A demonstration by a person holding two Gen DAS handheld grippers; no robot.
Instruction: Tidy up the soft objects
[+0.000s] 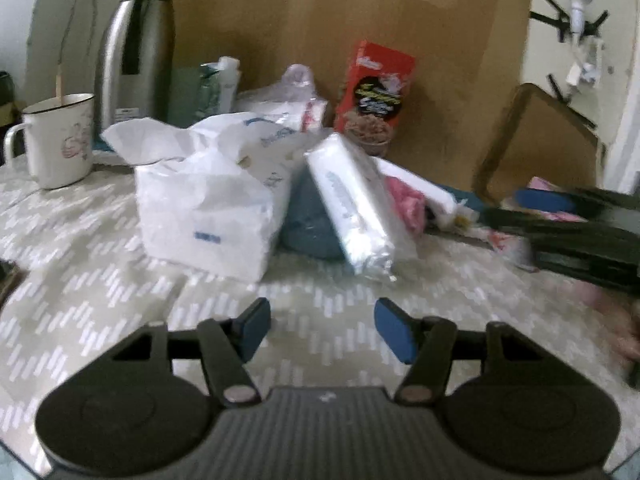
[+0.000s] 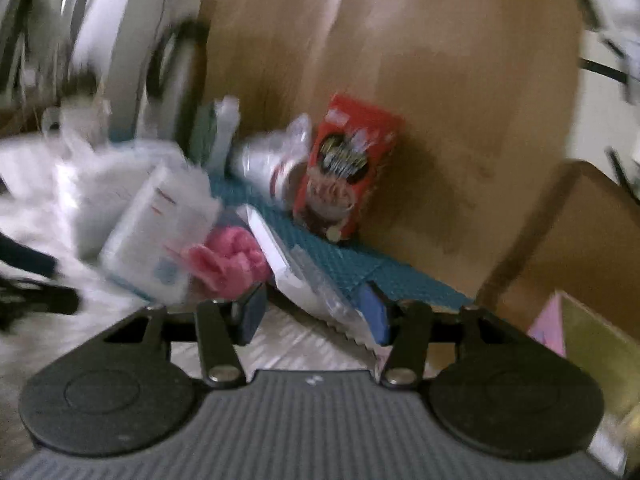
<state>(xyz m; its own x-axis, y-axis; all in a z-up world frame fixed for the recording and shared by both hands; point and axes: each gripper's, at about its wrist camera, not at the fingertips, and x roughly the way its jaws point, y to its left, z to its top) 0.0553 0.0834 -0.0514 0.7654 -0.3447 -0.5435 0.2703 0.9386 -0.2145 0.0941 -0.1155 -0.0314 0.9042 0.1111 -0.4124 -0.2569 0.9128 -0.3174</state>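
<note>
Patterned grey tabletop (image 1: 100,280) holds a leaning white plastic-wrapped tissue pack (image 1: 352,204) mid-surface; left tool (image 1: 322,330) gapes empty, right tool (image 2: 316,314) straddles flat clear packaging (image 2: 320,296) ungripped: square up first.

A large brown cardboard sheet (image 1: 332,32) stands upright behind the table as a backdrop. A smaller brown board (image 1: 540,136) leans to its right. The tabletop wears a pale cloth (image 1: 100,280) patterned with white dashes. To the right, a cream wall (image 1: 552,56) carries black hooks (image 1: 560,20). The light is soft and dim.
</note>
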